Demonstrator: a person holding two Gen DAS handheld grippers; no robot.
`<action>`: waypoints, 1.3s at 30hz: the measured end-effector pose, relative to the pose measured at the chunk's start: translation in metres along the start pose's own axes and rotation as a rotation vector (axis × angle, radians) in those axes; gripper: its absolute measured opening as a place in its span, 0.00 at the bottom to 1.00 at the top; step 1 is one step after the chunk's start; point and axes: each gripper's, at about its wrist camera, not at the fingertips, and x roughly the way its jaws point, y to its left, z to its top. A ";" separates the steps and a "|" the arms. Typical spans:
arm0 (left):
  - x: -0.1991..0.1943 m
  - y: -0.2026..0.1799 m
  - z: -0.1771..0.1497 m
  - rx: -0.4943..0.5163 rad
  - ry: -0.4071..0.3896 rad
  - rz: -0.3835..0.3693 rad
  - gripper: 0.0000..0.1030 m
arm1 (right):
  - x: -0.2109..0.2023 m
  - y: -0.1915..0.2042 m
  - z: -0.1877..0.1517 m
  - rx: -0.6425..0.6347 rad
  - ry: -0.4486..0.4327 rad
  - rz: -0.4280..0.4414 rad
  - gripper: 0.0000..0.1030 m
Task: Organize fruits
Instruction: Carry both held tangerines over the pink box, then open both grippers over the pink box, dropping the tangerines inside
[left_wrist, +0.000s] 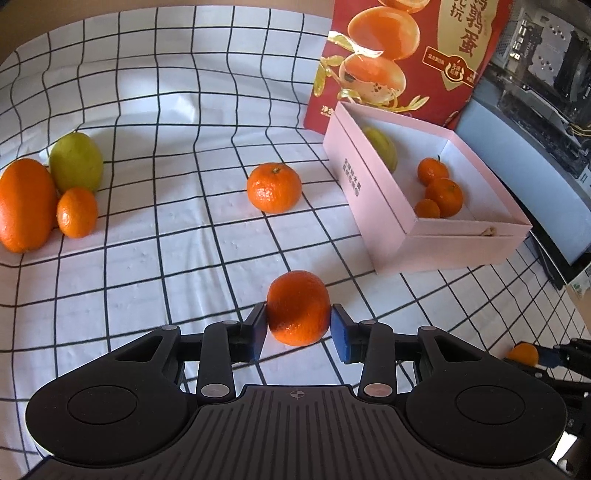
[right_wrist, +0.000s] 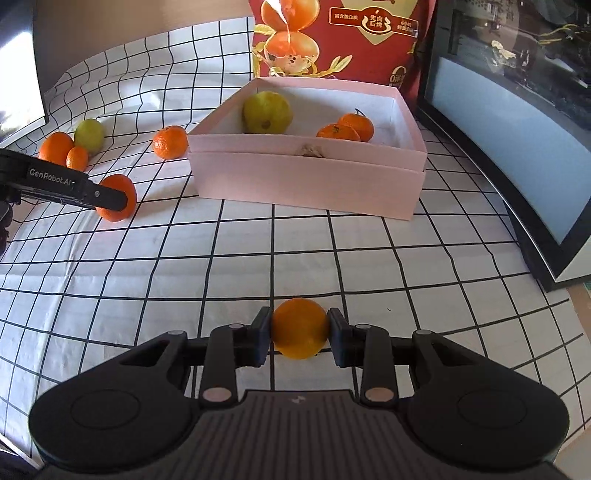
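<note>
**Both tongs clamped on fruit**

At the far left of the checkered tabletop (left_wrist: 147, 258) we see a cluster of three fruits: a large orange (left_wrist: 26, 205), a green pear (left_wrist: 75, 162) behind it and a small mandarin (left_wrist: 77, 212) in front, all touching. Further right a lone mandarin (left_wrist: 274, 187) sits on the cloth, well apart from the cluster. Our left tongs (left_wrist: 298, 325) are clamped on a deep-orange mandarin (left_wrist: 297, 306), both blue pads pressed against its sides. To its right stands the pink box (left_wrist: 376, 192), holding a green pear (right_wrist: 266, 112) and several small mandarins (left_wrist: 441, 190). Our right tongs (right_wrist: 299, 332) are closed on a yellower orange (right_wrist: 299, 328), near the box's front wall.
</note>
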 end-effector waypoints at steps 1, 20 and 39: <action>-0.002 0.000 -0.002 0.001 0.003 -0.005 0.41 | -0.001 0.000 0.000 0.005 0.000 -0.002 0.30; -0.018 -0.068 0.001 0.094 0.019 -0.238 0.40 | -0.007 -0.013 0.045 0.045 -0.067 0.040 0.30; 0.067 -0.132 0.171 0.202 -0.100 -0.176 0.41 | 0.041 -0.055 0.177 -0.043 -0.166 -0.018 0.30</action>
